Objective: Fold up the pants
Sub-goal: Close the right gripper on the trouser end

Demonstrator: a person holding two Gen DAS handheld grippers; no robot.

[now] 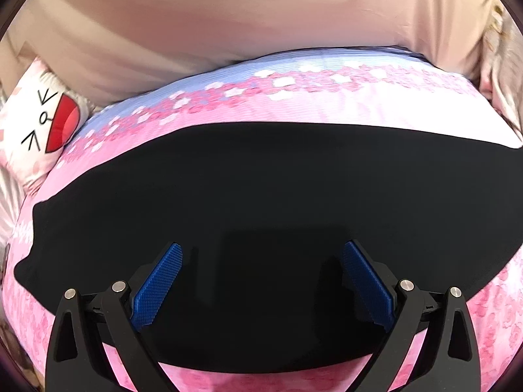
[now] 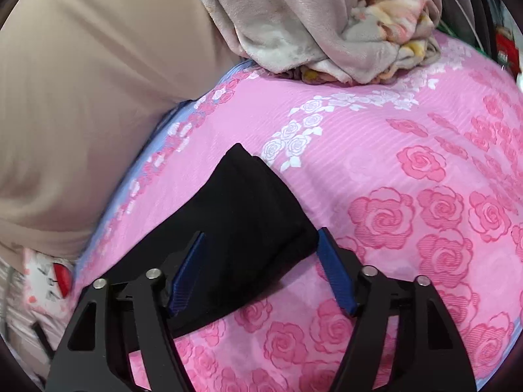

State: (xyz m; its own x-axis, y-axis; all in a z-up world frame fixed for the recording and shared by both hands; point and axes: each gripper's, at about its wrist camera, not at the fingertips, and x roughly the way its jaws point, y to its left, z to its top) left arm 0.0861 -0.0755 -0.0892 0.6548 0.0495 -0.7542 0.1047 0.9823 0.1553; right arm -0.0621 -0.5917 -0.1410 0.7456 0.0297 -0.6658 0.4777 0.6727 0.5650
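On the bed, over a pink rose-print sheet (image 2: 408, 170), the black pants (image 1: 261, 202) lie flat as a long band, smoothed out for folding. Above the middle of the band hovers the left gripper (image 1: 261, 251), jaws spread wide and holding nothing. At one end of the pants (image 2: 242, 215), the right gripper (image 2: 261, 238) has its jaws wide open astride the cloth's corner, gripping nothing, probably placed to pinch that end and carry it over.

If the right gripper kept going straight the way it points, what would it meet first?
Probably the black pants: the open right gripper straddles their end on the pink rose bedsheet. Depth is unclear.
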